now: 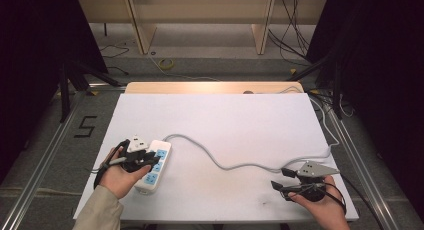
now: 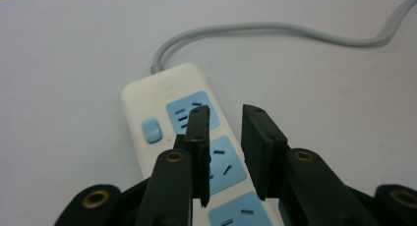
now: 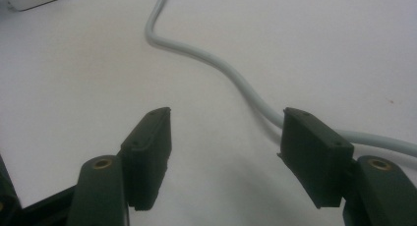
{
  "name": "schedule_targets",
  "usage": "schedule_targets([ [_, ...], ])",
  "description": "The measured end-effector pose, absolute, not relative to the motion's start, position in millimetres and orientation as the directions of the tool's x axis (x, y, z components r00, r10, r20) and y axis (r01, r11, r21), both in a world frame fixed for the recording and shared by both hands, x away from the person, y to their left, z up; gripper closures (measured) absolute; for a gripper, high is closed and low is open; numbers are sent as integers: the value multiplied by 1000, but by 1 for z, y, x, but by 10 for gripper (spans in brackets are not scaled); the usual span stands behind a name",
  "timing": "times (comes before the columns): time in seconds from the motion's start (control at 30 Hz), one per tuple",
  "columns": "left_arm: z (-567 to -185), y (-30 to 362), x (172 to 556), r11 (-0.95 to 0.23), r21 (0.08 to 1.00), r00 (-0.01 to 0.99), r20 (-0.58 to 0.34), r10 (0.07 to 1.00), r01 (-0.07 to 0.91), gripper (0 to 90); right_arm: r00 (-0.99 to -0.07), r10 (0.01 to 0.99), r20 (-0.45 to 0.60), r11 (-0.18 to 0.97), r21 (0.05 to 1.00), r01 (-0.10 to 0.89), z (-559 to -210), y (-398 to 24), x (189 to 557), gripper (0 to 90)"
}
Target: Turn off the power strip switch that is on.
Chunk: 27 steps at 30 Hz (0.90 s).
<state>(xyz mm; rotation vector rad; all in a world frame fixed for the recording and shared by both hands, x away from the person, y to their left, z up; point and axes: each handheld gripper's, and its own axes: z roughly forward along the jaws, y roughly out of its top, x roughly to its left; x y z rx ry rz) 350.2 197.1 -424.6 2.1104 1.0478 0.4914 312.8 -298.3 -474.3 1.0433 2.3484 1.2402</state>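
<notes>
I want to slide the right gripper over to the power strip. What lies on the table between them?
Only the strip's grey cable, snaking across the white table from the power strip toward the right gripper; the rest is bare, as the high view shows.

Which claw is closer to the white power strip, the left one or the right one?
Left. The left claw hovers directly over the power strip; the right claw is far across the table, beside the grey cable.

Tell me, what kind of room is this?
Probably a lab or workshop set up for recording. A white table stands between dark curtains, loose cables trail on the floor, and a metal rail frame surrounds it.
</notes>
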Motion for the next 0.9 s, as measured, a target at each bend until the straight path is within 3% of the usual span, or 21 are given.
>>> schedule_targets([
  [0.33, -432, 191, 350, -354, 819, 652, -32, 758, 451, 586, -697, 713, 77, 369, 804, 466, -474, -298, 313, 371],
  [0.9, -448, 173, 344, -367, 836, 745, -72, 664, 408, 340, -700, 710, 77, 370, 806, 463, -474, -298, 312, 371],
])
